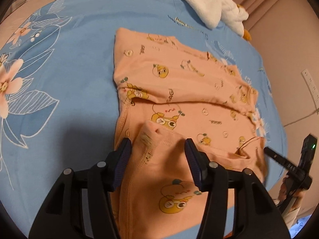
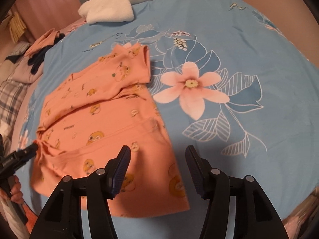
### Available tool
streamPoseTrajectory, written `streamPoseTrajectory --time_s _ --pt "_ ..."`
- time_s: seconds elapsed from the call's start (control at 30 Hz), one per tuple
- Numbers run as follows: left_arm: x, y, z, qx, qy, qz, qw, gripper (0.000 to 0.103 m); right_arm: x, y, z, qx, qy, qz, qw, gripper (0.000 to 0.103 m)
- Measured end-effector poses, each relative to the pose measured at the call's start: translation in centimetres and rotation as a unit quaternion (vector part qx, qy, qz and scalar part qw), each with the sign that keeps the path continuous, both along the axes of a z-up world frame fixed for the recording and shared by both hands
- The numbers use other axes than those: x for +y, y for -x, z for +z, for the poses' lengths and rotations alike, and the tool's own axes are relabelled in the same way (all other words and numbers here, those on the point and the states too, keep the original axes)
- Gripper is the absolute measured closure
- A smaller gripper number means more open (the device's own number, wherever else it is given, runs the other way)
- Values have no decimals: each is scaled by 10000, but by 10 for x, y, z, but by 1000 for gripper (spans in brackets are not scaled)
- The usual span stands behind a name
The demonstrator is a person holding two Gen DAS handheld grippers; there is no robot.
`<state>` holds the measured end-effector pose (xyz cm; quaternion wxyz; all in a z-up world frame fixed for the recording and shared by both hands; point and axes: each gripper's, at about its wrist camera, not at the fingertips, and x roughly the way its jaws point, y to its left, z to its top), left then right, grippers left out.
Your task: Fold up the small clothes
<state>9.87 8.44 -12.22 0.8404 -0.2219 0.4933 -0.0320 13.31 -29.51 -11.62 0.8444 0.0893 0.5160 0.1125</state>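
A small peach garment with yellow cartoon prints (image 1: 179,91) lies on the blue floral bedsheet (image 1: 69,79); it also shows in the right wrist view (image 2: 103,119). My left gripper (image 1: 158,149) is open, its jaws on either side of a raised fold of the garment's near part. In the right wrist view the left gripper's tip (image 2: 30,151) touches the garment's bunched left edge. My right gripper (image 2: 157,159) is open and empty above the garment's near right edge. In the left wrist view it (image 1: 279,157) appears at the garment's right side.
A white plush blanket (image 1: 209,4) lies at the bed's far edge, also in the right wrist view (image 2: 111,6). Dark and peach clothes (image 2: 39,53) are piled at the far left. A wall socket strip (image 1: 311,83) is on the right.
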Motion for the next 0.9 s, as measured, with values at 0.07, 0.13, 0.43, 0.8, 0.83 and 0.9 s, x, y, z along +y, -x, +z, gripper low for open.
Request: streamPoseTrajectory --time_s 0.07,0.13,0.43,0.8,0.83,0.9 --pt "-2 -1 -2 -36 -122 -48 9999 63 3 -7 -4 6 -51 52 10000 46" --pt "-3 -2 -5 3 -241 -31 9997 78 8 -15 -9 37 -39 73 10000 46" --pt "-6 14 7 -286 -526 99 9982 99 17 -20 -13 -114 51 17 9999 91" --pt "-7 41 50 -775 -94 347 9963 99 5 7 29 -658 -202 3 9976 96" --pt "-7 44 54 -817 -61 360 9960 99 3 9 32 -701 -215 -9 9973 96" --pt "-6 49 62 -913 11 402 9950 99 0 14 39 -807 -250 -28 9964 96"
